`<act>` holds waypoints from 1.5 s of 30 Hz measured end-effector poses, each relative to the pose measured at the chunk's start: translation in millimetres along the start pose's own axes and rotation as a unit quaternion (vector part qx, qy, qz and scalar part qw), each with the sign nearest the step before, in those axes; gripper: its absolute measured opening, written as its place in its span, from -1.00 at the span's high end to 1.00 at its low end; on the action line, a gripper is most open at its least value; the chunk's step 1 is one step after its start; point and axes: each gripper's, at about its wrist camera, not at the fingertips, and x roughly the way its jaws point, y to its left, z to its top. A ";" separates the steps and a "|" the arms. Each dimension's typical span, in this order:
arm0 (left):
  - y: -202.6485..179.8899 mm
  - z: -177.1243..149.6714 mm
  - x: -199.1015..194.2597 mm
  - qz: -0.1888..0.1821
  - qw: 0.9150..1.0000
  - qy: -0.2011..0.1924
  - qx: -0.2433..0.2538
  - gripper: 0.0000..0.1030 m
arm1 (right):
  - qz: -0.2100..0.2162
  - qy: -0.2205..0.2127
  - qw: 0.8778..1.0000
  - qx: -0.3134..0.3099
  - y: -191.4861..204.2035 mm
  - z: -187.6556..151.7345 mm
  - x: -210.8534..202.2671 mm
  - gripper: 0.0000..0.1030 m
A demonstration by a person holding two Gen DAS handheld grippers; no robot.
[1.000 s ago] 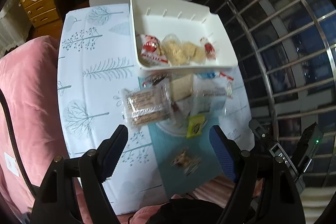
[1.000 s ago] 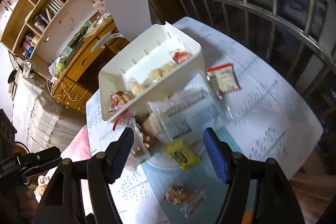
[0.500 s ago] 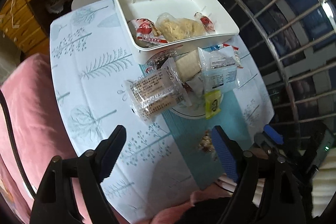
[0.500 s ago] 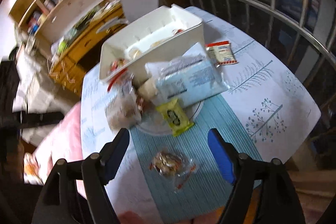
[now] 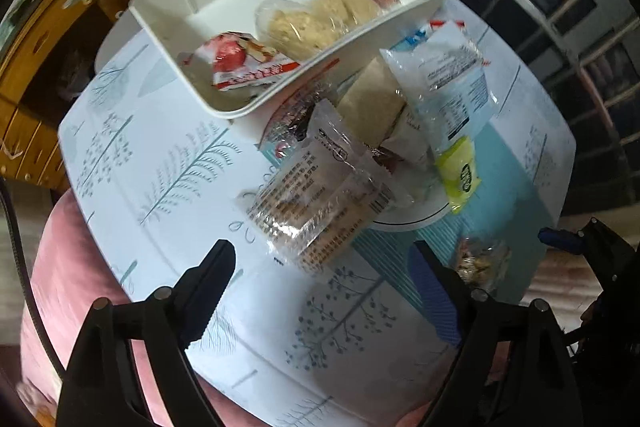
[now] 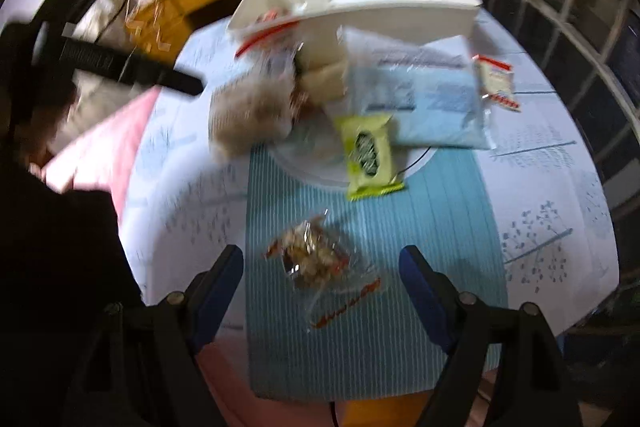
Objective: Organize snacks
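Note:
A white bin (image 5: 404, 13) at the table's far side holds a red-and-white packet (image 5: 240, 63) and a bag of pale biscuits (image 5: 316, 15). Before it, snacks lie heaped on a white plate (image 5: 416, 217): a clear packet of brown biscuits (image 5: 316, 195), a light-blue packet (image 5: 452, 83), a yellow-green packet (image 5: 460, 175). My left gripper (image 5: 322, 259) hovers at the brown packet's near end, jaws opening and touching nothing. A small nut packet (image 6: 312, 259) lies on the teal mat (image 6: 440, 227). My right gripper (image 6: 322, 259) straddles it, jaws opening, pads clear of it.
The round table (image 5: 160, 155) has a tree-print cloth. A pink cushion (image 5: 60, 267) lies at its near left, wooden drawers (image 5: 24, 107) beyond. A metal window grille (image 5: 580, 27) runs along the right. A small red-and-white packet (image 6: 496, 83) lies right of the heap.
Both grippers have sunk toward the table and rolled, and their jaws stand wider. The nut packet now lies between the right fingers; the brown biscuit packet is closer to the left ones.

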 end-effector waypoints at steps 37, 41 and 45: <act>-21.3 38.2 128.4 0.052 0.994 0.070 0.064 -0.85 | -0.012 0.087 0.991 -0.097 -13.7 -0.8 68.2 -0.30; -27.6 27.1 124.6 0.064 0.996 0.054 0.026 -0.64 | -0.006 0.082 0.992 -0.094 -20.8 4.7 66.9 -0.28; -36.0 12.7 124.9 0.069 0.996 0.063 0.011 -0.58 | 0.000 0.082 0.992 -0.092 -23.7 8.4 62.3 -0.26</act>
